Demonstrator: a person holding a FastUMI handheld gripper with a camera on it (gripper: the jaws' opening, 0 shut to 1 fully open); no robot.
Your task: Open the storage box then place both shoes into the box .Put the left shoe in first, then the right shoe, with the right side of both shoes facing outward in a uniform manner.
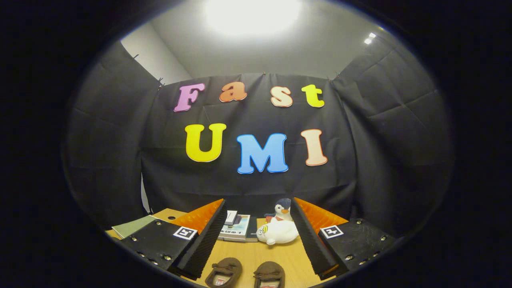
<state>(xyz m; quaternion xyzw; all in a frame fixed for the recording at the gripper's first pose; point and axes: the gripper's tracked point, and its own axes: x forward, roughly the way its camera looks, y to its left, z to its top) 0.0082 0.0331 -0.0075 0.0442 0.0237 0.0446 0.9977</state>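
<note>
**Claw wide over the shoes, box not yet in hand**

The claw [256, 240] sits at the bottom centre of the frame, its two fingers spread wide and holding nothing. One finger [202, 244] slants up from the lower left, the other finger [310, 238] from the lower right, with bare table [256, 252] between them.

Low in that gap, at the very bottom of the frame, lie two brown shoes side by side: the left-hand shoe [224, 272] and the right-hand shoe [269, 275], a little apart, their openings toward the camera. Which one is the left shoe of the pair I cannot tell from here. The wide spread looks like readiness: the claw is pitched level, looking toward the wall rather than down at the shoes.

Further up between the fingers, in the lower middle, a white plush [278, 232] lies on the table with a penguin toy [283, 210] upright just behind it. Just left of them rests a stack of books [236, 228]. A green folder [132, 226] lies at the lower left, beyond the left finger. These seem to be clutter, not part of the job.

The task opens with the storage box, so the shoes are probably left for later.
</note>
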